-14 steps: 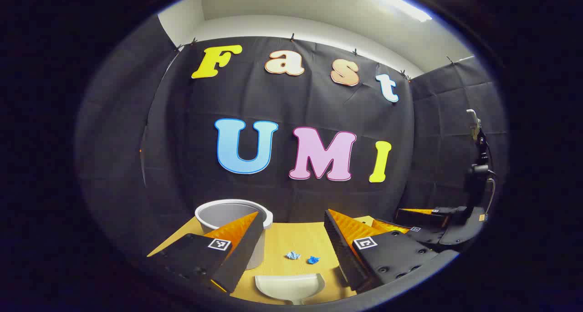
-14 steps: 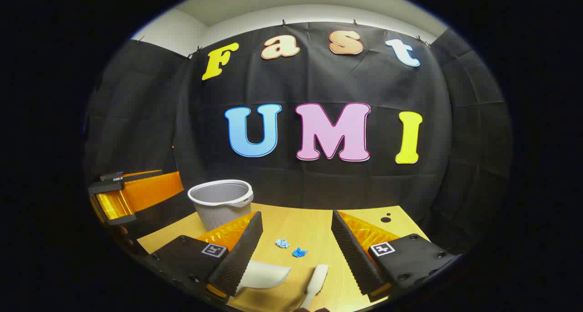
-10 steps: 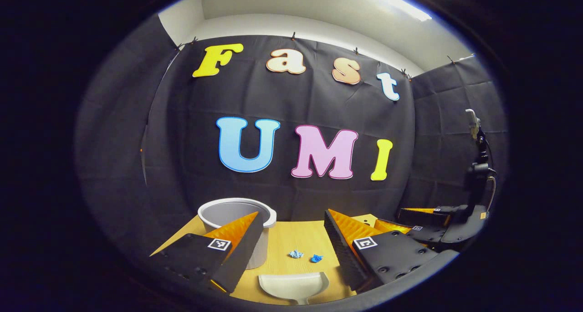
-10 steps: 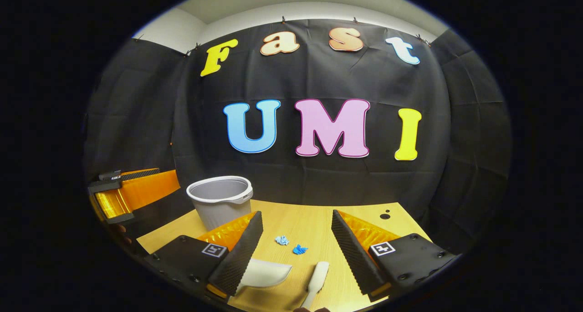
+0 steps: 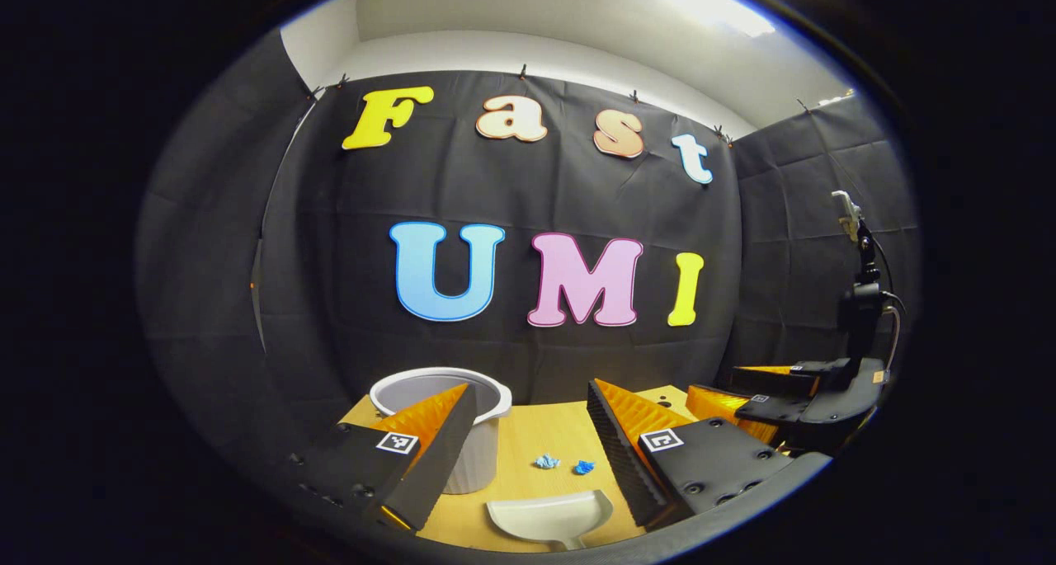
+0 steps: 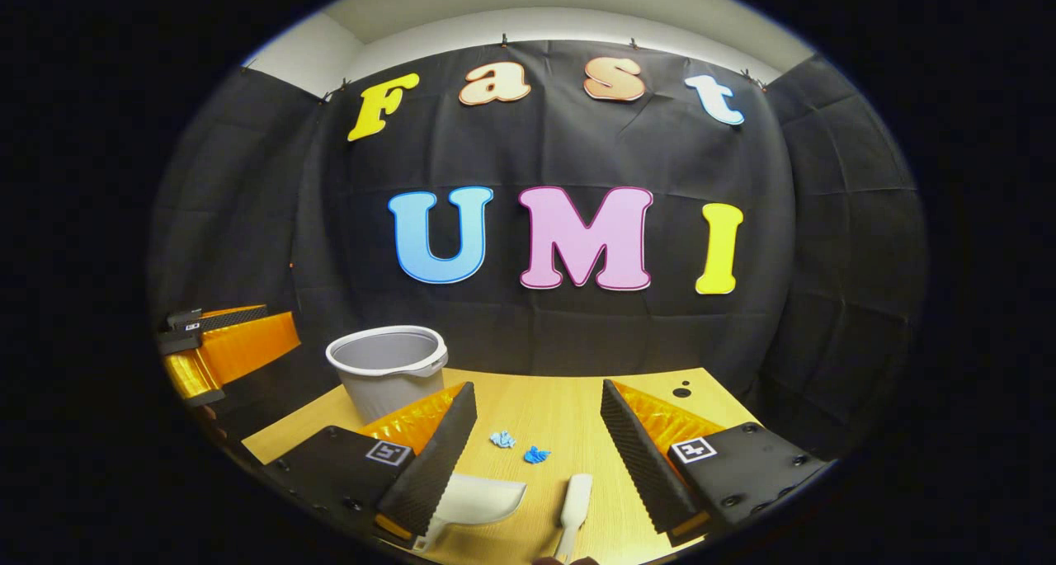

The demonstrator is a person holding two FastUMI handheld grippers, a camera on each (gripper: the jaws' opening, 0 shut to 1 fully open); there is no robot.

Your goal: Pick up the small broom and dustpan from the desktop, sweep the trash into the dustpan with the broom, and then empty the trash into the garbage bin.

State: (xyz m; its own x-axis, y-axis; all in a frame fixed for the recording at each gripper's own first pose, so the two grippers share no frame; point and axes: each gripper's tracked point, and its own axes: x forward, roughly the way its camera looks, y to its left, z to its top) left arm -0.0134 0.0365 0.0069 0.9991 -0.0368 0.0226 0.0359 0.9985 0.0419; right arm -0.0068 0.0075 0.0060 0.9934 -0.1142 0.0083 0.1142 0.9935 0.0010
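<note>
Both my grippers — left gripper [image 5: 528, 449], right gripper [image 6: 536, 445] — stay wide open and have drifted slightly, dustpan [image 5: 549, 515] and broom [image 6: 575, 503] still ungrasped.

My booth is evenly lit from above — in the left gripper view a ceiling light [image 5: 709, 8] at one o'clock blows out to white glare. The desk [image 6: 561, 416] looks bright and warm, with soft, faint shadows under my fingers. The cloth wall [image 6: 561, 334] stays dim, soaking up light. Both views are sharp at centre — toward the rim, fisheye bending curves straight lines and a thin bluish fringe appears.
</note>
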